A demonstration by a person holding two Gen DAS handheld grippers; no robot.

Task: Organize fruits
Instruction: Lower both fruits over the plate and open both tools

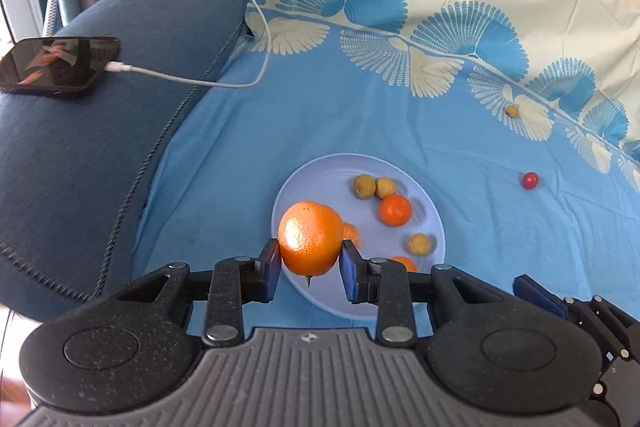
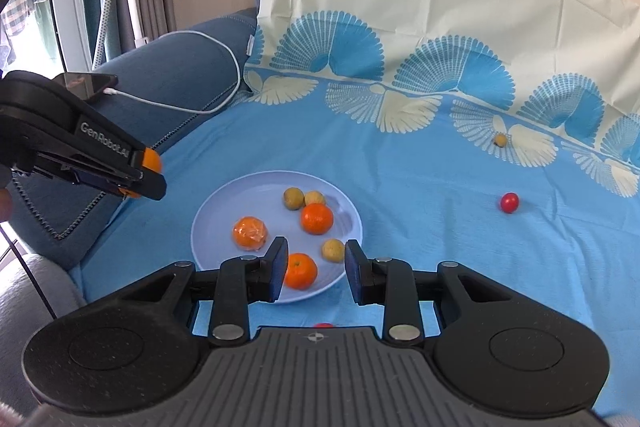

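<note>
My left gripper (image 1: 310, 251) is shut on a large orange (image 1: 310, 239), held above the near left rim of the pale blue plate (image 1: 320, 171). In the right wrist view the same gripper (image 2: 148, 179) hangs left of the plate (image 2: 224, 203) with the orange (image 2: 154, 161) showing between its tips. On the plate lie a tangerine (image 2: 317, 219), a plastic-wrapped orange (image 2: 249, 233), another tangerine (image 2: 301, 271) and three small yellow fruits (image 2: 294, 198). My right gripper (image 2: 316, 259) hovers over the plate's near rim, jaws drawn in, with nothing held.
A cherry tomato (image 2: 509, 202) and a small yellow fruit (image 2: 500, 139) lie loose on the blue cloth (image 2: 420, 187) to the right. Another red fruit (image 2: 322, 325) peeks out under my right gripper. A phone (image 1: 56, 67) with a white cable (image 1: 256, 27) rests on the sofa arm (image 1: 80, 167) to the left.
</note>
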